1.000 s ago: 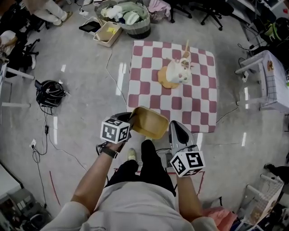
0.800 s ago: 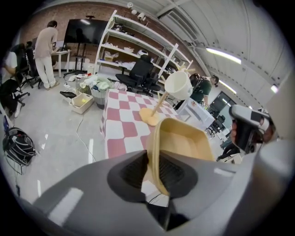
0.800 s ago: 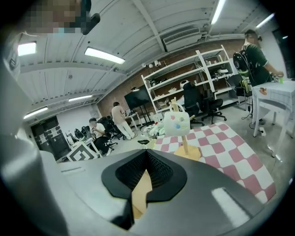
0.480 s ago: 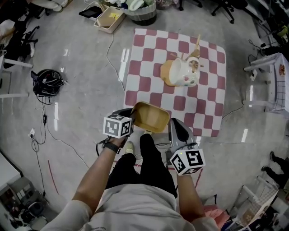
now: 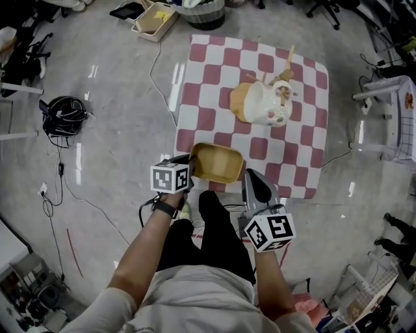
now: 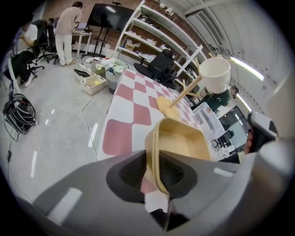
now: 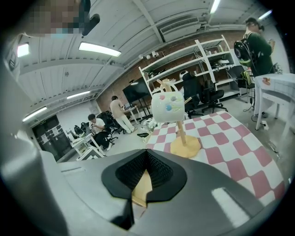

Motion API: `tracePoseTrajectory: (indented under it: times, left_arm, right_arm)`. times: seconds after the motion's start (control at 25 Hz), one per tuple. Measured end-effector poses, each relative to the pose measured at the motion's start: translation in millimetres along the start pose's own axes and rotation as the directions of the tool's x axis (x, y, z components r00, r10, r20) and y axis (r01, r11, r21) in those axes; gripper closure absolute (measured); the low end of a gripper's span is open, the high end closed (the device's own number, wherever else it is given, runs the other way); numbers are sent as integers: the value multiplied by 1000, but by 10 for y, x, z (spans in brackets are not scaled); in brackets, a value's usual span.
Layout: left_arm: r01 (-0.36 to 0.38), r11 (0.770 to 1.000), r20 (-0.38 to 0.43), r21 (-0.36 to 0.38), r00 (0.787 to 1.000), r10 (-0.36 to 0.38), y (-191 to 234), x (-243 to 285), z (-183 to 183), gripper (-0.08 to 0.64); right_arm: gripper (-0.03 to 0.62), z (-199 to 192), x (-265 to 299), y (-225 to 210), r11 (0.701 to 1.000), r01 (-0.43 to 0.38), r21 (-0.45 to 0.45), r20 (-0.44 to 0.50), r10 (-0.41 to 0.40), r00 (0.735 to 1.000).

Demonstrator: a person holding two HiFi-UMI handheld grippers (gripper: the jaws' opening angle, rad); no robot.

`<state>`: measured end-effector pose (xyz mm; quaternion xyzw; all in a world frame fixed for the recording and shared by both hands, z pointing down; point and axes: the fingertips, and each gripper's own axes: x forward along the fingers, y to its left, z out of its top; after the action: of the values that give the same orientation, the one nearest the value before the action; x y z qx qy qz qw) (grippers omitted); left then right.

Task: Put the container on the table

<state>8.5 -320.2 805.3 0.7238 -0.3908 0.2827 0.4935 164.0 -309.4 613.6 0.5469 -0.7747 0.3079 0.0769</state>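
Observation:
A tan rectangular container [image 5: 216,162] hangs over the near edge of the red-and-white checkered table [image 5: 214,84]. My left gripper [image 5: 190,166] is shut on its left rim. In the left gripper view the rim [image 6: 154,152] sits pinched between the dark pads of the left gripper [image 6: 154,161], with the container [image 6: 184,143] open beyond them. My right gripper [image 5: 251,178] is just right of the container, apart from it. In the right gripper view the right gripper [image 7: 146,154] has its tips meeting, and a tan sliver shows through the gap beneath.
A wooden mug stand with a white mug [image 5: 268,104] stands mid-table, also the mug stand [image 7: 177,120]. On the floor are a laundry basket [image 5: 203,10], a beige bin [image 5: 155,16] and a black cable coil [image 5: 62,117]. A white side table [image 5: 396,117] is at the right.
Both grippers have sunk with the container. The container now overlaps the table's near edge instead of hanging just in front of it.

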Motion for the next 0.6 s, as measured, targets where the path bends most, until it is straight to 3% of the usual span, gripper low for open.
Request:
tracePoseTrajectory:
  times: [0.24,0.6]
  left_arm:
    - [34,998,11,-60,999,-33,37,99,-49,495]
    - [81,995,16,-62,997,-80,37,-19,-48,440]
  right_arm:
    - [583,-26,10,10,1000,1,3,0,-1,1000]
    - [583,6,-37,143,1000,-6,-4,4,6,1000]
